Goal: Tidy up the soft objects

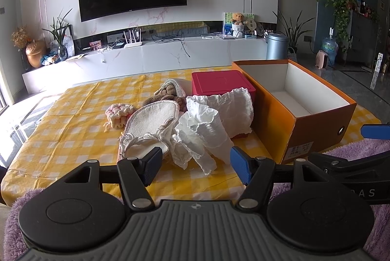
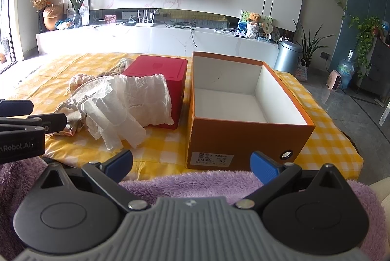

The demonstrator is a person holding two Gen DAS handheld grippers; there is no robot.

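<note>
Spread left tongs (image 1: pixel 196 164) face white cloth (image 1: pixel 209 124).

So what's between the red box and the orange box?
Only bare yellow checked cloth between the red box and the orange box; the right wrist view shows it.

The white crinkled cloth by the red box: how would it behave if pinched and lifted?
The white crinkled cloth looks thin and rumpled, so it would probably hang limp. It seems light, and leaning on the red box, it may drag neighbouring fabrics.

Brown plush (image 1: pixel 170 93) half under cloths (image 1: pixel 202 129)
</note>
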